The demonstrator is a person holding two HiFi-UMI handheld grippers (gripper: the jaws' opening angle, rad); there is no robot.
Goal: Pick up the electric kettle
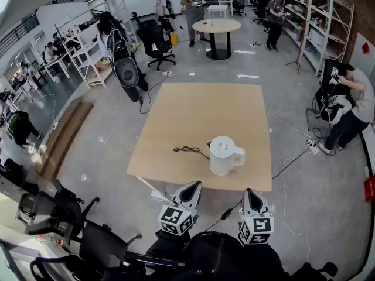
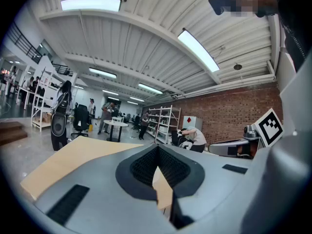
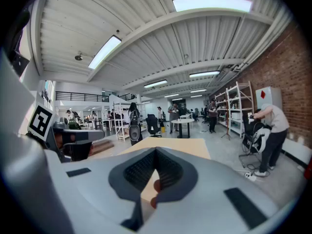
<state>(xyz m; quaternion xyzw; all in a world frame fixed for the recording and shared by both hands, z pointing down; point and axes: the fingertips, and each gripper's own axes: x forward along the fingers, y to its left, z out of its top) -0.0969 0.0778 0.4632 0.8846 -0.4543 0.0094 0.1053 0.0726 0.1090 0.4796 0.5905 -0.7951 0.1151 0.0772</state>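
The electric kettle (image 1: 225, 155) is white and it stands upright on the wooden table (image 1: 193, 116), close to the front edge and a little to the right of the middle. Its handle points to the right. A black cord (image 1: 188, 150) lies on the table just left of the kettle, with the plug at its far left end.

The left tongs (image 1: 196, 184) and the right tongs (image 1: 251, 191) are both in front of the table edge, near the person's body, and they are apart from the kettle. The kettle is between their two lines, a bit further on the table. Each one carries its marker cube, the left cube (image 1: 174, 220) and the right cube (image 1: 256, 228).

In the left gripper view the left tongs (image 2: 157, 147) have the tips together and nothing is held between them; only a piece of the table (image 2: 73, 155) shows behind. In the right gripper view the right tongs (image 3: 156, 150) are also closed at the tips, with no thing inside. Both these views look upward to the ceiling, and the kettle does not show in them.

Behind the table there is a round table (image 1: 216, 26), a black office chair (image 1: 153, 40) and shelves (image 1: 319, 16) at the brick wall. On the right a person (image 1: 351, 107) bends over some equipment
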